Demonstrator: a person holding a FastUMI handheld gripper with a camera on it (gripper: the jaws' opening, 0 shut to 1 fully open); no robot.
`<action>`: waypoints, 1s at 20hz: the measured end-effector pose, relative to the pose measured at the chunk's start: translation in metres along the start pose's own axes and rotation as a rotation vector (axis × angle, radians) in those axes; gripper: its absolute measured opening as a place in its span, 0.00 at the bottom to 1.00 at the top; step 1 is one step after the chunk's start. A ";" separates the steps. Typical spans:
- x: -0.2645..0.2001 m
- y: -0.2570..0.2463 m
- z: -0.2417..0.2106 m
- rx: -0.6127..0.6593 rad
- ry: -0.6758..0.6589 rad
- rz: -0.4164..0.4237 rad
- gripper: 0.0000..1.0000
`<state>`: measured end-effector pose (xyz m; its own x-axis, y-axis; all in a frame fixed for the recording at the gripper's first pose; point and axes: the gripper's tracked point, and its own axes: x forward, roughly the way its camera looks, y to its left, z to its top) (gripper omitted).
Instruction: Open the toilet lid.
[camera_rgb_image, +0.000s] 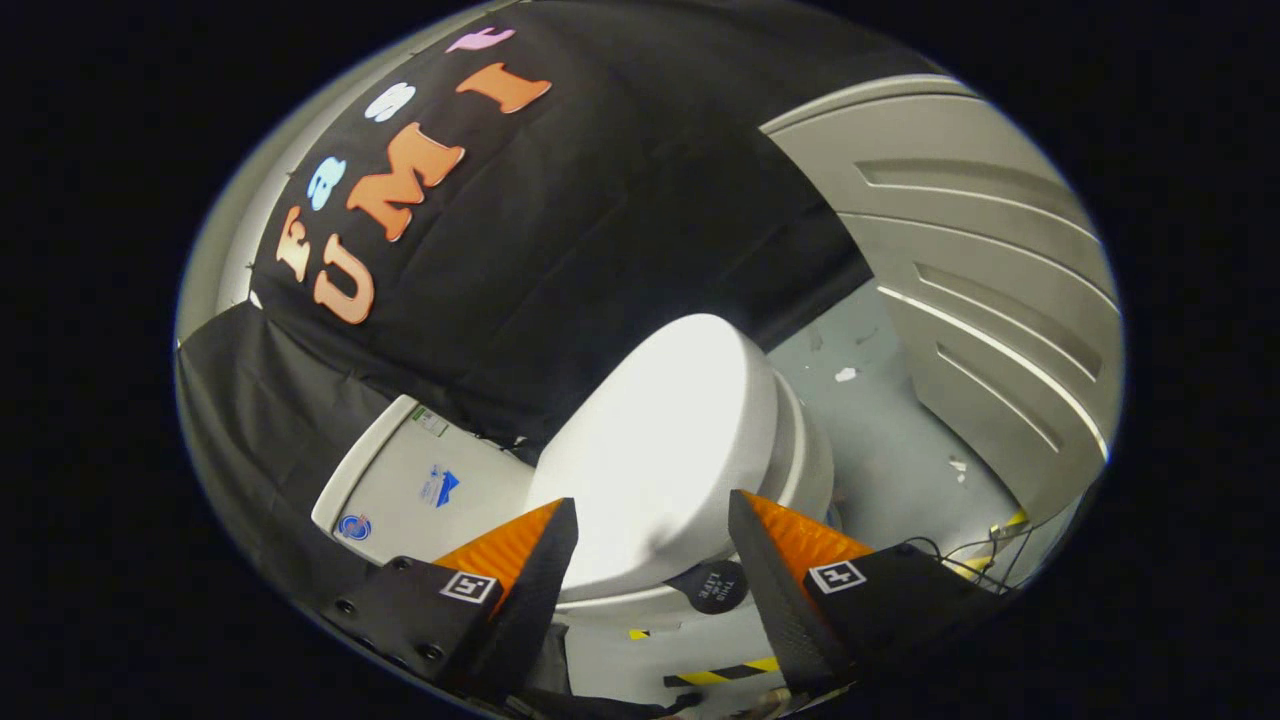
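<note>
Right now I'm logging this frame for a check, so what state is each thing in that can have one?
toilet lid: down, closed over the seat.
gripper: open, fingers spread apart, the lid's near edge between them, not pressing on it.
cistern: its cover is on.
door: beyond the toilet; whether it is latched cannot be told.
cable: lying loose on the floor by the door.
</note>
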<state>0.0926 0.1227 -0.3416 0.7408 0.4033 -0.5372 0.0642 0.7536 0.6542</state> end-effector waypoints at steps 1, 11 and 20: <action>0.002 -0.008 -0.005 0.015 0.007 -0.012 0.98; 0.006 -0.033 -0.046 0.260 0.117 -0.001 0.97; 0.015 -0.048 -0.057 0.384 0.160 -0.006 0.63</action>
<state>0.0621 0.1222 -0.4114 0.6286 0.4975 -0.5978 0.3357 0.5198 0.7856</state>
